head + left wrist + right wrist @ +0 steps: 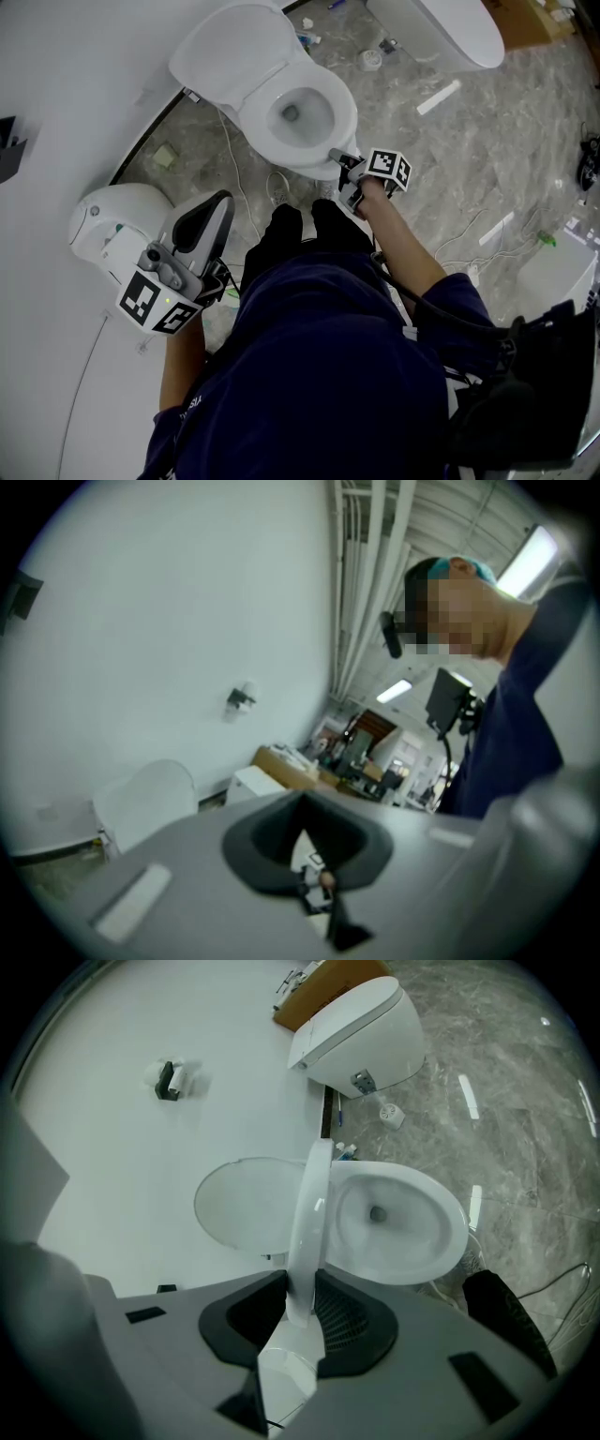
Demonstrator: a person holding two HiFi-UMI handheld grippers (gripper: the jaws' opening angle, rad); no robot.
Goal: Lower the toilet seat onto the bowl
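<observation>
A white toilet (258,103) stands against the wall with its lid (225,47) leaning back. In the right gripper view the toilet seat (309,1213) shows edge-on, tilted up between the lid (244,1208) and the open bowl (394,1222). My right gripper (300,1312) is shut on the seat's front rim, with a dark pad pressed against each face. From the head view that gripper (339,157) sits at the front edge of the bowl. My left gripper (217,202) is held low at the left, away from the toilet, pointing up. Its jaws are together on nothing.
A second white toilet (441,28) lies at the top right, and a white toilet unit (112,225) sits by my left gripper. Cables (239,173), white strips (439,97) and a tape roll (371,59) litter the marble floor. The person's black shoes (281,230) stand before the bowl.
</observation>
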